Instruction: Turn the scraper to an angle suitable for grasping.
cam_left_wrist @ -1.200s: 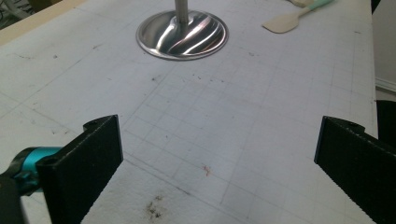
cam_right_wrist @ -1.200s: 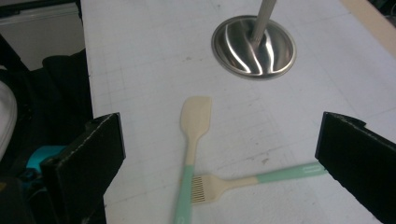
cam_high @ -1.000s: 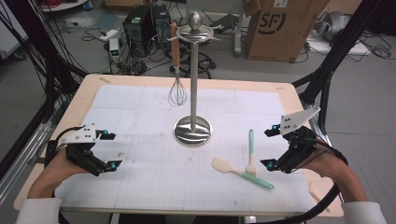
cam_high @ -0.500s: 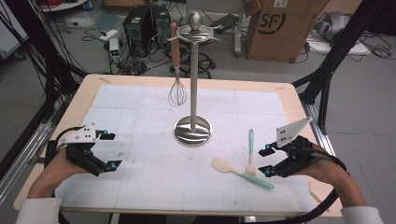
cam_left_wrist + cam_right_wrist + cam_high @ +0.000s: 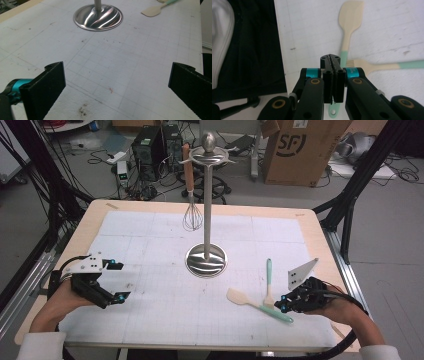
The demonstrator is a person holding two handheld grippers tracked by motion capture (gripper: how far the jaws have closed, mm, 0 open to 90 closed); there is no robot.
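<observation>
Right fingers (image 5: 327, 77) just closed, empty, over spatula (image 5: 350, 15) handle (right gripper view); left fingers (image 5: 45, 87) open.

The one readable marking is "SF" in large black letters on the side of a brown cardboard box (image 5: 305, 150), which stands on the floor far beyond the tabletop, well away from both tools.

Glossy polished metal stand (image 5: 205, 260), matt white gridded paper mat (image 5: 150, 240) w/ smudges under it, matt plastic-looking cream/mint spatula (image 5: 257, 305) right of stand, wood whisk handle (image 5: 188, 170), textured black gripper pads (image 5: 47, 87)
</observation>
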